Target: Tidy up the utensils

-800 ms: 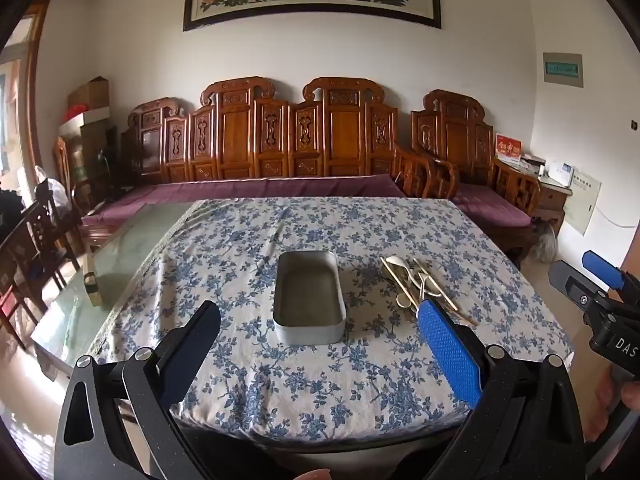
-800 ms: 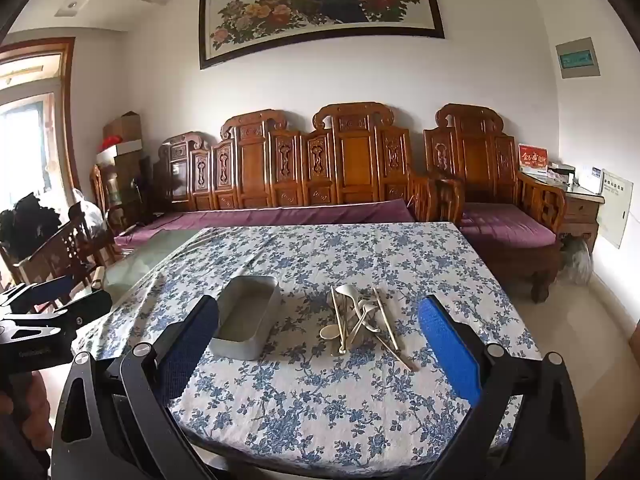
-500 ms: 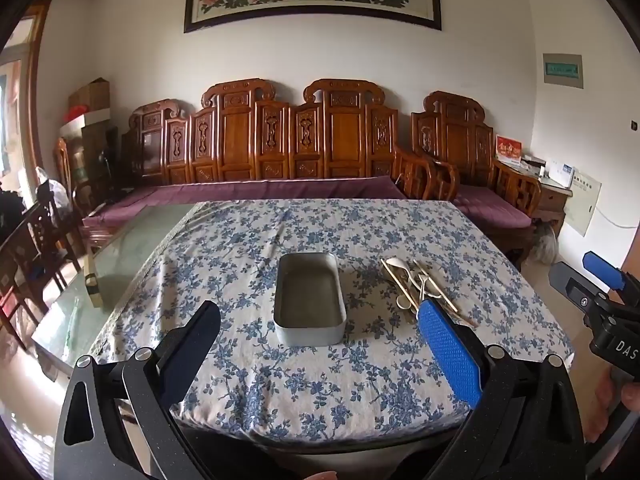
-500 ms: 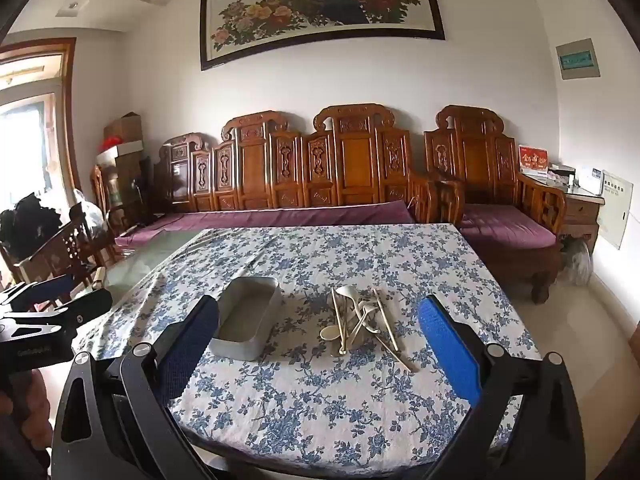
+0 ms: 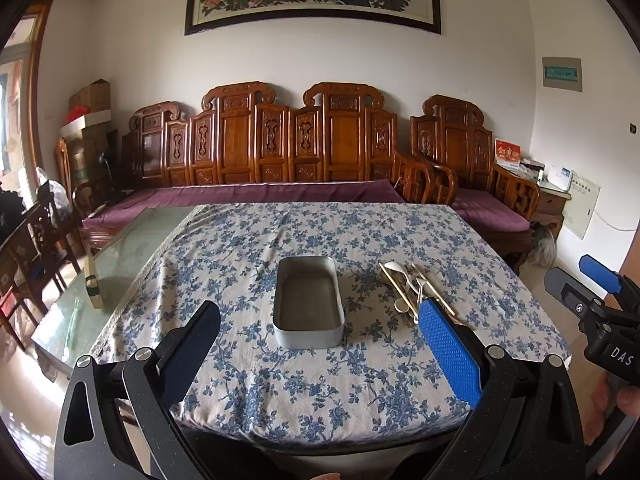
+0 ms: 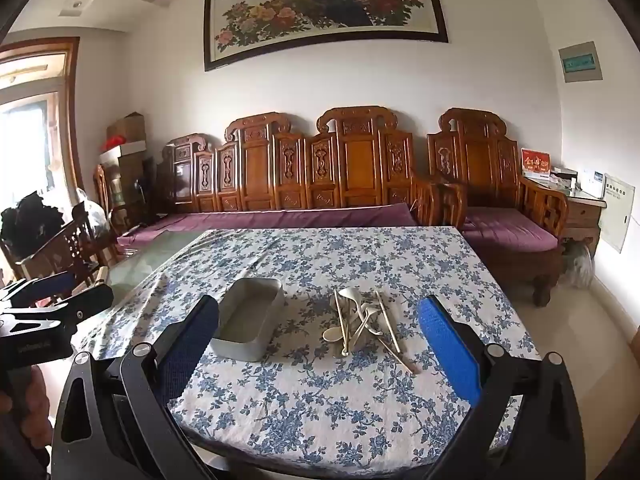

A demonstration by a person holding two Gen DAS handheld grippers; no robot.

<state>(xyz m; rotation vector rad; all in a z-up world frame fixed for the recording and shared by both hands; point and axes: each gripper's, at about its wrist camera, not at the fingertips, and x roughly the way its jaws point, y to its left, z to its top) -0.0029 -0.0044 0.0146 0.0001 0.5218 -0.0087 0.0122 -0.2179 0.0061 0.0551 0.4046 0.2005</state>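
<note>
Tools come first, nearest the desk's front edge: the left tool (image 5: 320,344) and the right tool (image 6: 318,342) both hang spread wide over the near cloth, released, with nothing between their blue pads. Neither touches anything on the desk (image 5: 280,392). In the left view the right tool shows out at 3 o'clock, off the desk's side, with a bit of a hand under it.

Further in, about mid-desk on the blue-flowered tablecloth (image 6: 320,412), sits the metal tin (image 5: 308,307), a rounded rectangular box lying lengthways. It holds nothing; only its grey floor shows.

Just beside it, at its 3 o'clock but apart from it, lies the heap of utensils (image 6: 362,322): pale spoons and chopsticks crossed over one another on the cloth, none in the tin.

Beyond the far edge stands a carved wooden bench (image 5: 280,148) with purple cushions, and a flower painting (image 6: 324,4) above it.
</note>
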